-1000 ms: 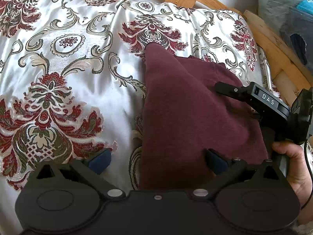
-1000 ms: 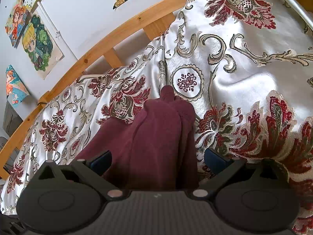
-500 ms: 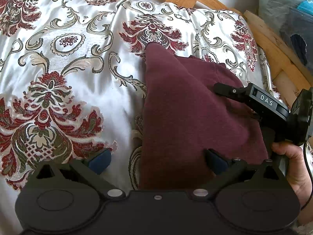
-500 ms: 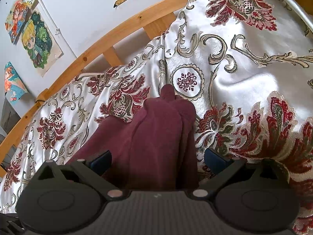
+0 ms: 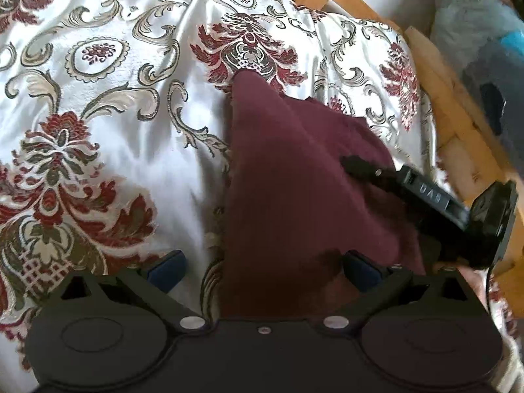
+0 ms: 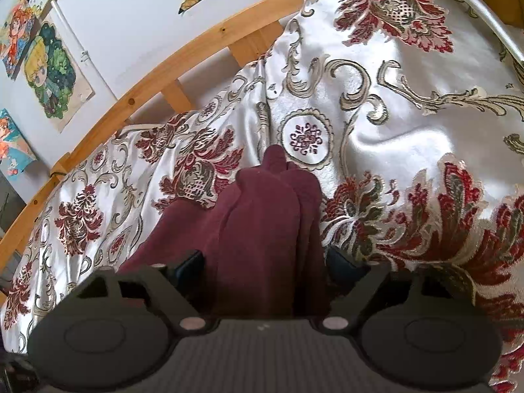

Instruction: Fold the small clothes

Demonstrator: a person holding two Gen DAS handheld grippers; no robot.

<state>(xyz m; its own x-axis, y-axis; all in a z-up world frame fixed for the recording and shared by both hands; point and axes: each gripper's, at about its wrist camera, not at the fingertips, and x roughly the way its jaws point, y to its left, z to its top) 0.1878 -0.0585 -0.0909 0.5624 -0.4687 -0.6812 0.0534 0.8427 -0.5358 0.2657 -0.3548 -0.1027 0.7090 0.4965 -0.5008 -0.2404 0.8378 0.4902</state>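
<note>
Right gripper [image 6: 262, 262] jaws closing around maroon garment [image 6: 262, 229], near edge hidden; left gripper [image 5: 262, 268] spread, one pad over cloth.

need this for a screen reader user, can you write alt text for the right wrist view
The right gripper is closing its jaws around a bunched maroon garment lying on a white bedspread with red floral patterns. Behind the bed, a wooden bed rail crosses a white wall with cartoon posters.
</note>
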